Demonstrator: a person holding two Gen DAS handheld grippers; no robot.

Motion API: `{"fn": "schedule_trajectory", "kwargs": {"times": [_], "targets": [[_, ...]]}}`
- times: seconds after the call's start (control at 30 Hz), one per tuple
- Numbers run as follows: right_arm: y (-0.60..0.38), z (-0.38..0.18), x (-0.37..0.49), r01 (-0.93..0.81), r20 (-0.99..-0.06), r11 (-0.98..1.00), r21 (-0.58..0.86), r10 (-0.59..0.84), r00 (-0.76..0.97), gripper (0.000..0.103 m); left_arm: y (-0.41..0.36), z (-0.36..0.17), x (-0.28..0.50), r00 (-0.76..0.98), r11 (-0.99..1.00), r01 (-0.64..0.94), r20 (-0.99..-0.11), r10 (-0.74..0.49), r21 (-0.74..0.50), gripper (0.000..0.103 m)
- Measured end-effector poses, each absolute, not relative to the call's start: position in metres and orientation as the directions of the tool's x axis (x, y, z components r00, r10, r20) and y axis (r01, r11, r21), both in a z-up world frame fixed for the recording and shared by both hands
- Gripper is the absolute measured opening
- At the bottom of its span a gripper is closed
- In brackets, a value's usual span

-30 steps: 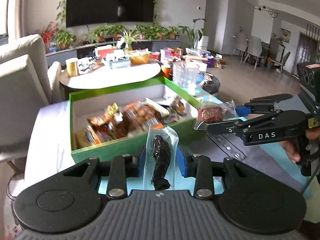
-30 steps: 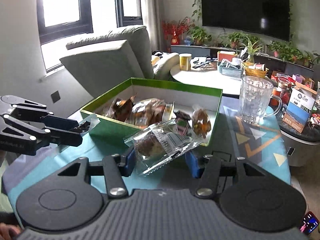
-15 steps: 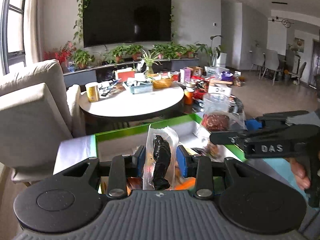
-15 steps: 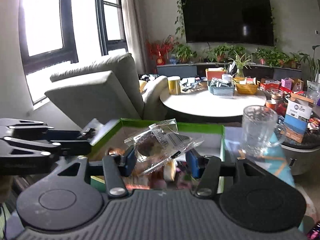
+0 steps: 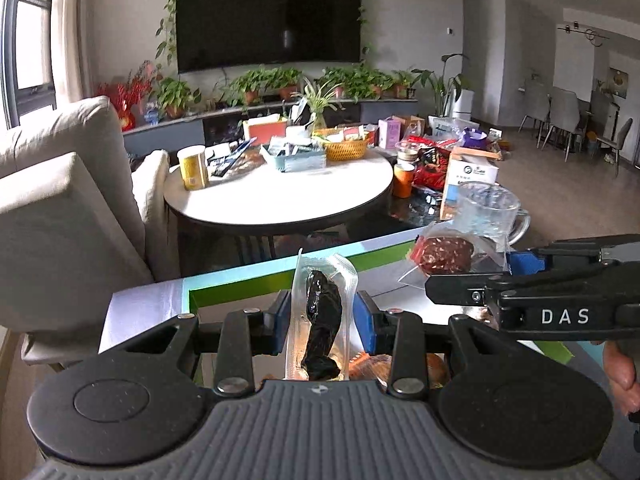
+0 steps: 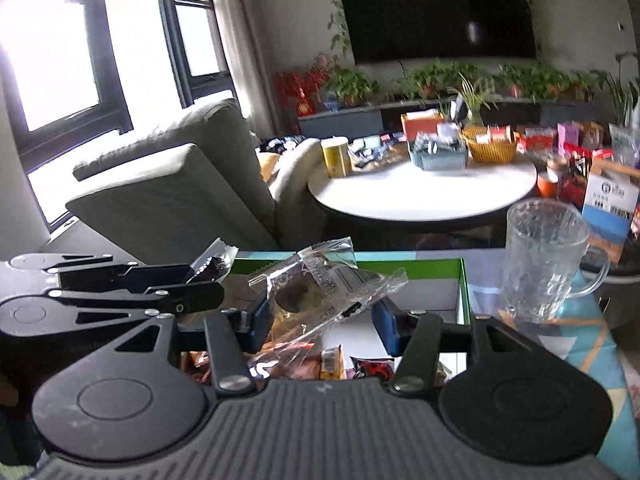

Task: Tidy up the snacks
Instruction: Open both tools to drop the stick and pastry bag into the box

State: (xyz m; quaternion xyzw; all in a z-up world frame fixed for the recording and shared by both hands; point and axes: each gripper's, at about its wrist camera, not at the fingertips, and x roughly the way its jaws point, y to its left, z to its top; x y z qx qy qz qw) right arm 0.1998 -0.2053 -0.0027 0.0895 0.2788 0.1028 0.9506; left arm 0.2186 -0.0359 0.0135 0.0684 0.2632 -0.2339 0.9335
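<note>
Armchair [image 5: 60, 208]: pale upholstery, far left, beside the round white desk [image 5: 280, 196].
Left gripper [image 5: 322, 316]: blue pads closed onto a clear vacuum pouch [image 5: 320, 312] with a dark, elongated snack inside; the pouch stands upright between the pads, held above the green box [image 5: 256, 284].
Green box: open, white inside, sitting on the near desk [image 5: 140, 300] with its light cloth; wrapped snacks [image 6: 332, 364] lie in it, seen below the right gripper in the right wrist view.
Round white desk: behind the box, carrying a yellow canister [image 5: 193, 168], a grey tray [image 5: 294, 156] and a woven basket [image 5: 346, 148].
Right gripper [image 6: 324, 316]: blue pads pressing the sides of a crinkled clear packet [image 6: 316, 292] holding a brown cake; the packet lies tilted, its right end sticking out past the pad, above the box interior.
Packet from the left wrist view: reddish-brown cake [image 5: 444, 254] at the tip of the right gripper [image 5: 480, 276], over the box's far rim.
Glass mug [image 6: 548, 264]: clear, upright, just right of the box on the patterned cloth.
Blue-and-white carton [image 6: 608, 208]: behind the mug, far right.
</note>
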Motion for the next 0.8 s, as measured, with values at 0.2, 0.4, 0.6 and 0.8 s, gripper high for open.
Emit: {"fn": "schedule_trajectory", "kwargs": {"times": [0.2, 0.4, 0.6, 0.8], "targets": [[-0.202, -0.012, 0.218, -0.115, -0.539, 0.968, 0.223, 0.22, 0.813, 0.054, -0.037, 0.003, 0.237, 0.743, 0.902, 0.431, -0.565, -0.359, -0.006, 0.04], [-0.203, -0.017, 0.213, -0.106, -0.536, 0.971, 0.216, 0.209, 0.818, 0.055, -0.039, -0.003, 0.233, 0.736, 0.901, 0.434, -0.575, -0.357, -0.004, 0.046], [-0.203, -0.015, 0.201, -0.111, -0.539, 0.97, 0.217, 0.213, 0.815, 0.055, -0.036, 0.002, 0.22, 0.741, 0.9, 0.437, -0.565, -0.363, -0.005, 0.047], [-0.199, -0.006, 0.18, -0.128, -0.522, 0.97, 0.205, 0.219, 0.824, 0.055, -0.031, 0.013, 0.197, 0.764, 0.907, 0.421, -0.534, -0.363, -0.013, 0.047]]}}
